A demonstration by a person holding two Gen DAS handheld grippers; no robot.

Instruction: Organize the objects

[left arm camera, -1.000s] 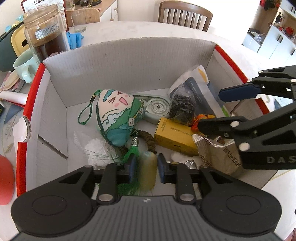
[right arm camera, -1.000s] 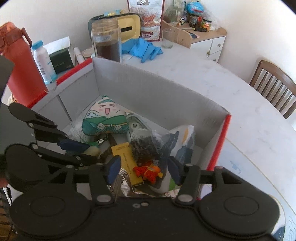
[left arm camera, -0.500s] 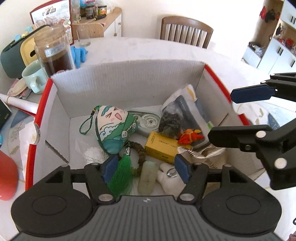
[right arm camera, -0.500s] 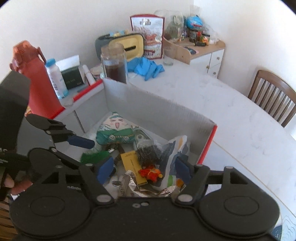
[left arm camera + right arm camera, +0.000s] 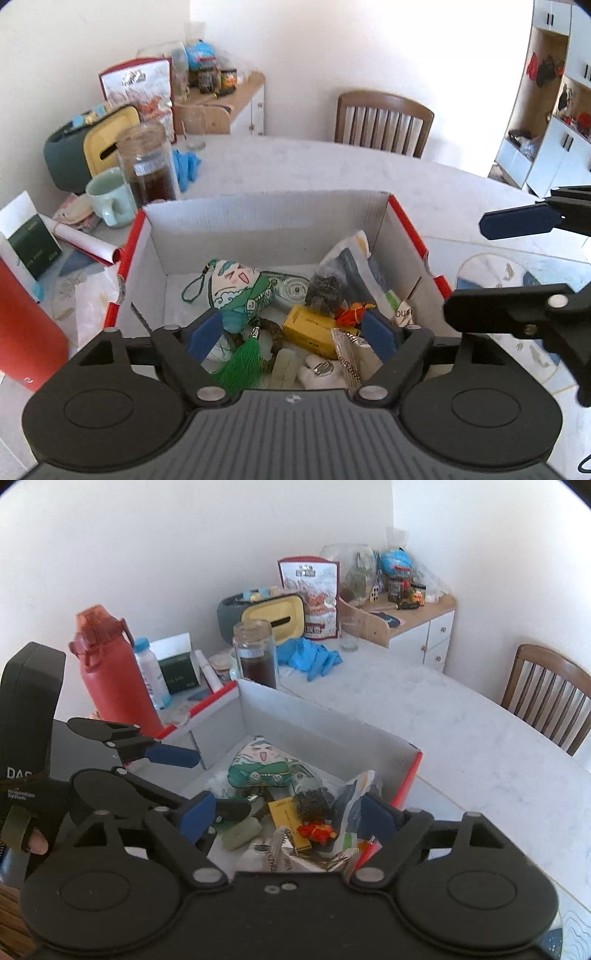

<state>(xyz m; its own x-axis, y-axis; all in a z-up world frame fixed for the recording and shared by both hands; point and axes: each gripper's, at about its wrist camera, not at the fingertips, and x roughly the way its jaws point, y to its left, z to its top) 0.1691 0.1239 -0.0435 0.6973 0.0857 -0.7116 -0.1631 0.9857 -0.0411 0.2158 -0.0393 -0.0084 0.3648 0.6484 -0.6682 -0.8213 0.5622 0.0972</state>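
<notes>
left tongs [image 5: 291, 334] opening, empty; red bottle [image 5: 110, 672] whole only right view.

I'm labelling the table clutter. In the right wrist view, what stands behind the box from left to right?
Red water bottle → small white bottle → dark green box → glass jar → blue gloves → drinking glass.

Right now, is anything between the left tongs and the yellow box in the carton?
Nothing visible blocks it. The left tongs are opening, empty, above the carton; the yellow box lies exposed, with only a dark packet against its far end.
</notes>
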